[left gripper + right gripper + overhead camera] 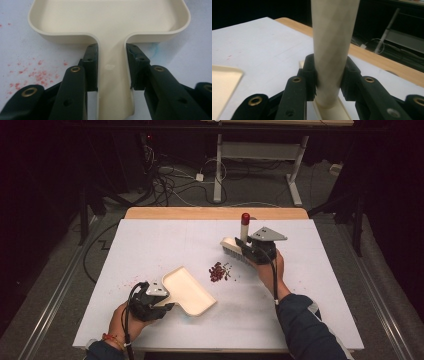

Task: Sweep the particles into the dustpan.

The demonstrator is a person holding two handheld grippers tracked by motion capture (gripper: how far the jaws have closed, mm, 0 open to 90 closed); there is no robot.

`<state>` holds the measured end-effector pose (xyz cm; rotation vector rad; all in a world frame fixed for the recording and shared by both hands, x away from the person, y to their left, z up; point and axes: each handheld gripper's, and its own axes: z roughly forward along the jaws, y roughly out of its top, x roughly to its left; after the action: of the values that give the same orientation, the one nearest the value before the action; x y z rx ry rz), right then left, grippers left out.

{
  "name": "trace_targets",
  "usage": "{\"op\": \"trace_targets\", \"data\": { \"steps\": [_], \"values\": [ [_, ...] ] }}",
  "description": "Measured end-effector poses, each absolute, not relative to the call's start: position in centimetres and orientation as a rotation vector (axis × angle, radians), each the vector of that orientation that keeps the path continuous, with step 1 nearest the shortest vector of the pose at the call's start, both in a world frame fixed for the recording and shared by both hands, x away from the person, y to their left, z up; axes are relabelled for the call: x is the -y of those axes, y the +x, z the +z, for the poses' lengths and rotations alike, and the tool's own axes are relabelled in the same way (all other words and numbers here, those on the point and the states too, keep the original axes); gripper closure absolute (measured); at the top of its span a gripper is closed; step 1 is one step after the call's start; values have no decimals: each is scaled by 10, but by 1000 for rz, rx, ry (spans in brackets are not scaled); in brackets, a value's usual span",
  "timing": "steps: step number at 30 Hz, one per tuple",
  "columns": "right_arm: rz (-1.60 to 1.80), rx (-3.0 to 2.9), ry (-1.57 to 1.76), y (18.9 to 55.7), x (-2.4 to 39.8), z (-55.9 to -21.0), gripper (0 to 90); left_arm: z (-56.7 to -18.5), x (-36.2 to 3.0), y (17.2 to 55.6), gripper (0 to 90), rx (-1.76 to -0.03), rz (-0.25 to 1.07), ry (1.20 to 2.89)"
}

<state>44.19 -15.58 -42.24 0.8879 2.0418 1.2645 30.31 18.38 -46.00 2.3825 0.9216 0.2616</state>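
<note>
A cream dustpan (187, 290) lies on the white table, its mouth facing the far right. My left gripper (167, 304) is shut on the dustpan's handle (111, 75), with the black pads pressing both sides. A small heap of dark red bits (218, 271) sits between the pan and a cream brush (234, 249) with grey bristles. The brush stands upright on the table beyond the heap, its handle topped by a red cap (245, 218). My right gripper (248, 251) is shut on the brush handle (332, 50), low down near its base.
Faint red specks (35, 73) stain the white table (150, 245) left of the dustpan. The table's wooden far edge (215, 213) runs along the back. Beyond it lie cables (165, 180) on the floor and a white desk frame (260, 155).
</note>
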Motion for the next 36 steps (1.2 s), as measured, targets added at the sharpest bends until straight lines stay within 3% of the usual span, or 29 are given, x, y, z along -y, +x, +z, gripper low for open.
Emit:
{"op": "trace_targets", "data": {
  "steps": [8, 36],
  "values": [
    [1283, -2105, 771, 410, 129, -433, 690, -462, -163, 313, 639, -927, 276, 2394],
    [1352, -2151, 737, 366, 103, -433, 690, -472, -126, 327, 638, -995, 275, 2411]
  ]
}}
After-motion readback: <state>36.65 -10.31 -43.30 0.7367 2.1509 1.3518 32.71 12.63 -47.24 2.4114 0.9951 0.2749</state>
